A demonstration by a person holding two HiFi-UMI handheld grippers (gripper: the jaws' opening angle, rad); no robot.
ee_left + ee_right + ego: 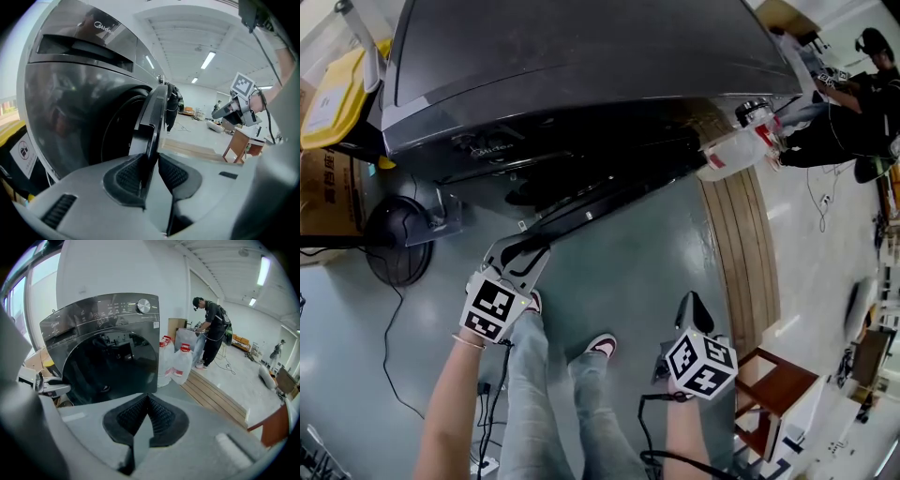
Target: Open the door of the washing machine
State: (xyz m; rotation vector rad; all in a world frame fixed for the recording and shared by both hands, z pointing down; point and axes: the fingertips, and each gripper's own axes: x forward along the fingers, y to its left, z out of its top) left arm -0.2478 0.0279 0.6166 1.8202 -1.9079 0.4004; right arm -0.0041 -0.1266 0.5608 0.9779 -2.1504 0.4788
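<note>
Left gripper (152, 161) jaws pinch the free rim of the dark round glass door (157, 108), already ajar on the grey front-loading washing machine (581, 56). Right gripper (149, 401) jaws closed, empty. Door judged heavy, rigid, hinged; glossy face slippery, so hold the rim.

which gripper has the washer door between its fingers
The left gripper: the door edge sits between its fingers. The right gripper hangs back, fingers together on nothing.

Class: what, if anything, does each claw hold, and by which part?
The left claw grips the washing machine door by its free edge, clamped from both faces. The right claw is shut, holding nothing.
</note>
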